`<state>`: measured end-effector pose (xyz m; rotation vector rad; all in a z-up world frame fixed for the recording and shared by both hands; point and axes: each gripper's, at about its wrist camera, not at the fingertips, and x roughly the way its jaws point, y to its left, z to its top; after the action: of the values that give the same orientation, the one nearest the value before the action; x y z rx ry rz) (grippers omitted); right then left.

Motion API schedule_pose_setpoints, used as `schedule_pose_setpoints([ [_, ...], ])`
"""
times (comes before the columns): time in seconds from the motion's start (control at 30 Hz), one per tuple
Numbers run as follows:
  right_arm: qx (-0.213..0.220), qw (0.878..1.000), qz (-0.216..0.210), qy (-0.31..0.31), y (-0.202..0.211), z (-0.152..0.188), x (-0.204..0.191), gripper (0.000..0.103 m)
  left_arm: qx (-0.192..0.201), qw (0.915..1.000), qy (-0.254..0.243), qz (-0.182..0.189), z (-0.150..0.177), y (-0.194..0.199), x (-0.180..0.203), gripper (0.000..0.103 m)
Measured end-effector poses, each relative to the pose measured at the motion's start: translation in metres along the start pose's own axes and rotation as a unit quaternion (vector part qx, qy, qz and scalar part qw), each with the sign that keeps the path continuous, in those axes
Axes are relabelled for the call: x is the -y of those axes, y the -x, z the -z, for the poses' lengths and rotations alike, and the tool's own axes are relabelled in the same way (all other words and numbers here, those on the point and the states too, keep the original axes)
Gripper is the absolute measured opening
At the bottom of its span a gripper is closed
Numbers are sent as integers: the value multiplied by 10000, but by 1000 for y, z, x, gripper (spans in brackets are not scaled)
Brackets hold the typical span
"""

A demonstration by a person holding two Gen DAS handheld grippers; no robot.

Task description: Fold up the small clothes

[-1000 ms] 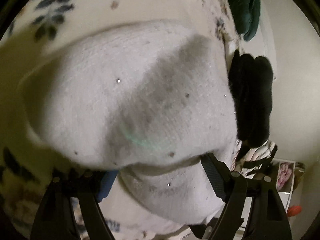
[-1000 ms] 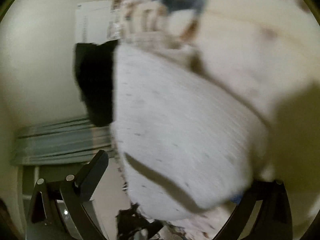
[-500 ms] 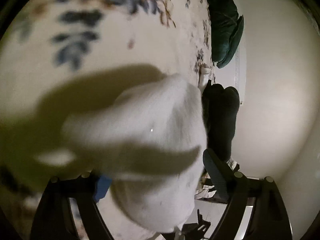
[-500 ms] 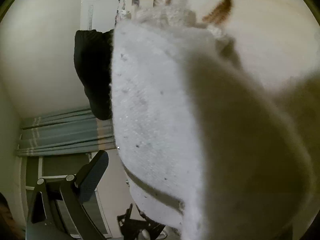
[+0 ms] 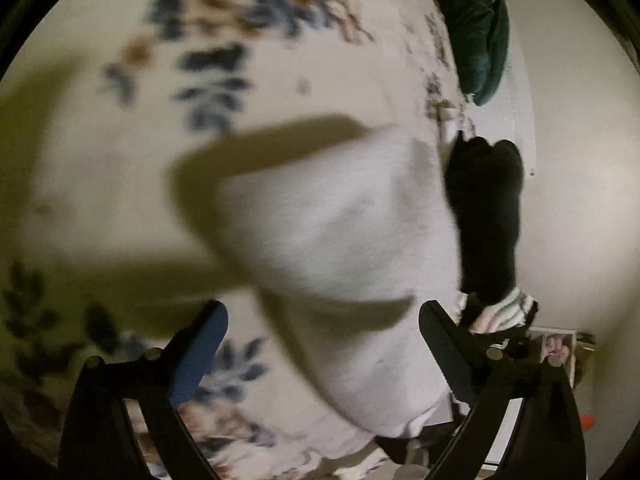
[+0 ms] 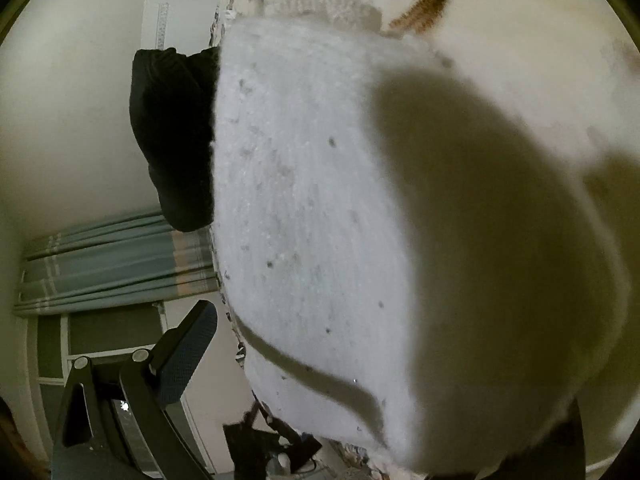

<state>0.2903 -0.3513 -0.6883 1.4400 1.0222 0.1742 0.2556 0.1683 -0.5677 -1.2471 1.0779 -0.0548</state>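
Note:
A white sock [image 5: 340, 240] lies folded over on the floral bedspread [image 5: 120, 160]. My left gripper [image 5: 324, 332] is open just short of it, both fingers apart and empty. In the right wrist view the same white sock [image 6: 320, 220] fills the frame very close up. My right gripper [image 6: 380, 360] has its left finger [image 6: 188, 344] in view beside the sock; the right finger is hidden behind the cloth, so its state is unclear. A black garment [image 5: 486, 216] lies right of the white sock, also seen in the right wrist view [image 6: 172, 136].
A dark green cushion [image 5: 476, 24] sits at the far end of the bed. Striped cloth [image 5: 504, 312] lies below the black garment at the bed edge. Grey-blue curtains [image 6: 116, 260] and a window hang beyond the bed. A pale wall [image 5: 580, 200] runs alongside.
My left gripper has let go of the white sock and drawn back; the sock now lies on the bedspread. The right gripper has moved in closer to the sock.

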Motion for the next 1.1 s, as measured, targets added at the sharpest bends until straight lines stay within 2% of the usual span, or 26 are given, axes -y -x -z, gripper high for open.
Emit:
schedule_pose_setpoints([
  [0.13, -21, 10000, 7, 27, -2, 3, 1, 103, 170, 9984, 124, 521, -17, -13, -2, 98],
  [0.27, 32, 10000, 24, -15, -2, -9, -1, 103, 245, 9970, 136, 715, -33, -35, 3, 103],
  [0.47, 141, 9999, 13, -77, -14, -18, -7, 103, 504, 9969, 187, 575, -33, -35, 14, 103],
  [0.57, 218, 9995, 211, -120, -33, -35, -15, 103, 701, 9968, 90, 384, -34, -39, 29, 102],
  [0.6, 349, 9988, 321, -80, -33, -35, -20, 94, 785, 9963, -5, 345, -33, -36, 34, 100],
  [0.63, 525, 9977, 431, -44, -31, -32, -24, 82, 847, 9959, -118, 278, -32, -34, 40, 90],
  [0.67, 594, 9971, 479, -49, -32, -30, -27, 53, 946, 9949, -215, 280, -32, -30, 47, 61],
  [0.7, 681, 9963, 514, -81, -32, -28, -32, 43, 1003, 9943, -261, 254, -34, -29, 52, 44],
  [0.73, 759, 9956, 548, -85, -32, -26, -36, 41, 1001, 9941, -291, 297, -36, -25, 54, 30],
  [0.8, 891, 9938, 654, -82, -33, -22, -45, 33, 1014, 9940, -299, 267, -39, -21, 61, 30],
  [0.93, 1037, 9916, 763, -83, -33, -15, -61, 30, 1016, 9933, -458, 315, -40, -6, 86, 28],
  [1.1, 980, 9925, 724, 119, -23, -5, -93, 28, 1000, 9913, -633, 571, -43, 16, 128, 28],
])
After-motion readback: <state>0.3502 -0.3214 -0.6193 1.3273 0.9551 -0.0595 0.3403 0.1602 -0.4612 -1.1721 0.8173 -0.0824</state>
